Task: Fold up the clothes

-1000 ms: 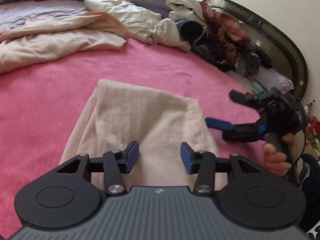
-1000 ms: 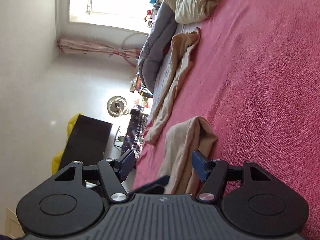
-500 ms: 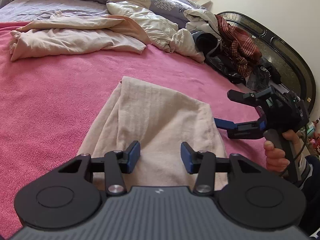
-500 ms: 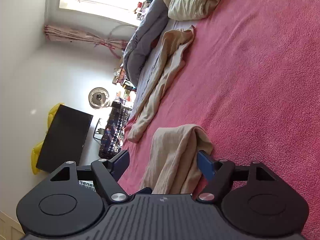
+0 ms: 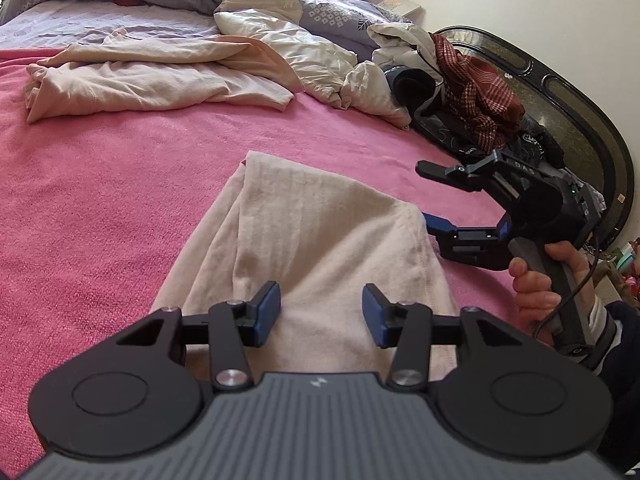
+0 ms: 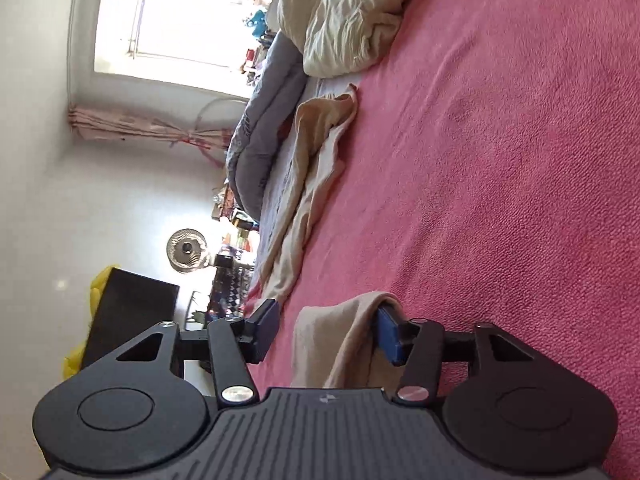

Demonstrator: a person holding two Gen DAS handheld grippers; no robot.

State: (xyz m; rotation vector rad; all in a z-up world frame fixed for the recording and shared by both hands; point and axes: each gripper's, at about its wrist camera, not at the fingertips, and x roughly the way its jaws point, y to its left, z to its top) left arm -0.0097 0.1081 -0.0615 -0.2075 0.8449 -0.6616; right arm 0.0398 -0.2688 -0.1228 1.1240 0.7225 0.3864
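Cloth, beige, lies folded with rumpled edges on the pink bed. Left claw gapes half-wide above it. Right claw, just closing, straddles its edge without pinching.

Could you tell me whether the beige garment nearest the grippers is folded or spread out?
Folded: the beige garment lies doubled on the pink blanket, layered edges showing along its left side.

Beige garment on a pink blanket; red-checked cloth.

Left gripper hovers, jaws parted; right gripper, rolled sideways, has just been closing.
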